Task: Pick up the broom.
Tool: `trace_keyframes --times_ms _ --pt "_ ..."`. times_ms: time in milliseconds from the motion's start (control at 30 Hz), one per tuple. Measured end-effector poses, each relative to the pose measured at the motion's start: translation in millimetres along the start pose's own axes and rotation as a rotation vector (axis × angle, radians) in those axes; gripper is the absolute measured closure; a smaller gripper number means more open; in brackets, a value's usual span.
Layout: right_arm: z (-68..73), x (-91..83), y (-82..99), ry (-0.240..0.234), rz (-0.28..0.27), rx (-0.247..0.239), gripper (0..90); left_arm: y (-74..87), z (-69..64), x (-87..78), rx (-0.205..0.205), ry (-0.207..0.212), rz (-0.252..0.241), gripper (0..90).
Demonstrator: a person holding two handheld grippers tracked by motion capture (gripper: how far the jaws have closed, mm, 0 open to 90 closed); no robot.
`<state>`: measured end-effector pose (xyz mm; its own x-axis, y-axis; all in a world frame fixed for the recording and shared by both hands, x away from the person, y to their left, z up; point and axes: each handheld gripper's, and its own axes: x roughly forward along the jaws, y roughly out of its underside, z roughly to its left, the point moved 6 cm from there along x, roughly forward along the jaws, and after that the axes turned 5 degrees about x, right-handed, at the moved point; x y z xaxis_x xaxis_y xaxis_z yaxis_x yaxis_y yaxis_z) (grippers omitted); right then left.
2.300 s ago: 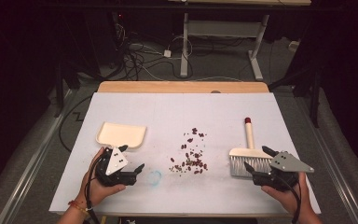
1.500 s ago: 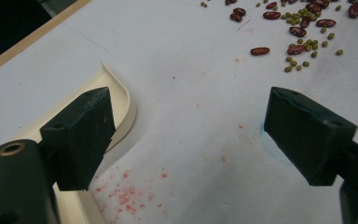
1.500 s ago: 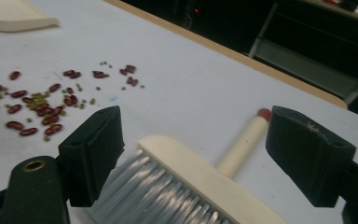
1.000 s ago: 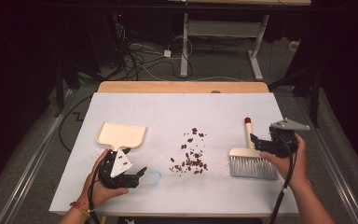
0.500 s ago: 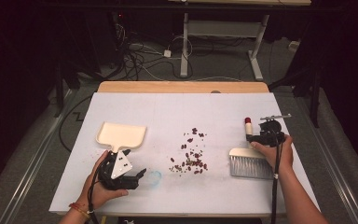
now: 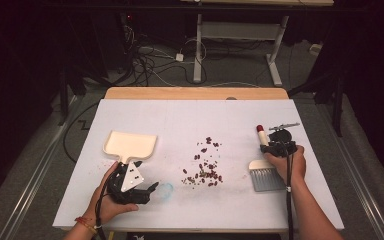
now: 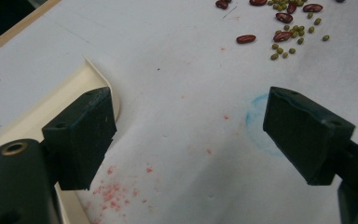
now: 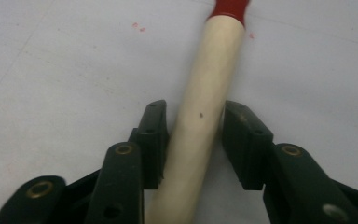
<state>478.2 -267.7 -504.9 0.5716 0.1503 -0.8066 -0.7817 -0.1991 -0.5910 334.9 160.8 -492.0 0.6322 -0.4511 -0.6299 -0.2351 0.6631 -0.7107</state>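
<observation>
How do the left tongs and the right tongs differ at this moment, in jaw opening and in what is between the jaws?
The left tongs stand wide open over bare table beside the dustpan; the right tongs have just been closing around the brush handle, nearly touching it. The left tongs hold nothing; the right tongs have the handle between the jaws. Both have black jaws, each in a hand.

From above, my white worktop point(image 6: 200, 125) is evenly and brightly lit while the floor and room around it sink into near black, with a reddish cast in the dark corners. Shadows on the sheet are soft and short. Along my left claw point(image 7: 186, 135) the near jaws are slightly soft, the beans point(image 7: 284, 28) at upper right sharper. Along my right claw point(image 8: 193, 140) the brush handle point(image 8: 205, 93) looks mildly blurred, with no glare.
</observation>
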Motion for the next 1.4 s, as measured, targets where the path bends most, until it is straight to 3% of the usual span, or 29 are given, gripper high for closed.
trace_keyframes --times_ms 100,333,467,533,633,667,833,867,1100,1133,1333,1367,1400 --pt "3.2 0.9 -0.8 0.001 -0.004 -0.015 69.9 -0.3 -0.1 0.5 0.005 0.004 0.003 16.4" --pt "3.9 0.7 -0.5 -0.003 -0.015 -0.028 70.5 0.0 -1.0 0.1 0.002 0.006 0.003 16.5" --pt "2.6 -5.4 -1.7 -0.035 -0.046 -0.026 70.6 -0.5 -1.9 -1.6 0.004 0.006 -0.002 16.5" --pt "1.0 -20.9 -4.7 -0.065 -0.114 -0.040 70.6 0.2 -1.6 -2.7 0.006 0.006 -0.001 16.5" --pt "1.1 -33.3 -5.1 -0.091 -0.161 -0.043 70.6 1.4 -0.2 -3.1 -0.006 0.004 0.001 16.5" --pt "1.6 -48.0 -5.3 -0.114 -0.215 -0.041 70.7 1.2 -0.2 -3.4 -0.009 0.005 0.001 16.6" --pt "4.3 -71.3 -6.9 -0.150 -0.290 -0.052 70.8 -6.6 -2.1 -7.1 -0.027 0.016 -0.033 16.7" --pt "7.4 -80.8 -8.0 -0.180 -0.317 -0.052 70.9 -9.3 -3.0 -7.5 -0.030 0.019 -0.042 16.8" --pt "22.5 -103.3 -11.2 -0.219 -0.408 -0.073 71.0 -43.1 -20.6 -8.7 -0.019 0.088 -0.107 17.5" --pt "28.0 -109.7 -12.4 -0.236 -0.440 -0.084 71.0 -51.1 -25.0 -9.7 -0.010 0.106 -0.123 17.6" --pt "43.5 -124.5 -14.2 -0.271 -0.485 -0.118 71.0 -102.2 -56.1 -3.3 0.026 0.220 -0.203 19.1" --pt "49.8 -131.4 -14.8 -0.274 -0.510 -0.132 70.9 -119.6 -66.7 2.7 0.037 0.258 -0.222 19.2" --pt "53.5 -134.7 -15.0 -0.275 -0.515 -0.143 70.9 -119.6 -66.7 2.7 0.037 0.258 -0.222 19.5"
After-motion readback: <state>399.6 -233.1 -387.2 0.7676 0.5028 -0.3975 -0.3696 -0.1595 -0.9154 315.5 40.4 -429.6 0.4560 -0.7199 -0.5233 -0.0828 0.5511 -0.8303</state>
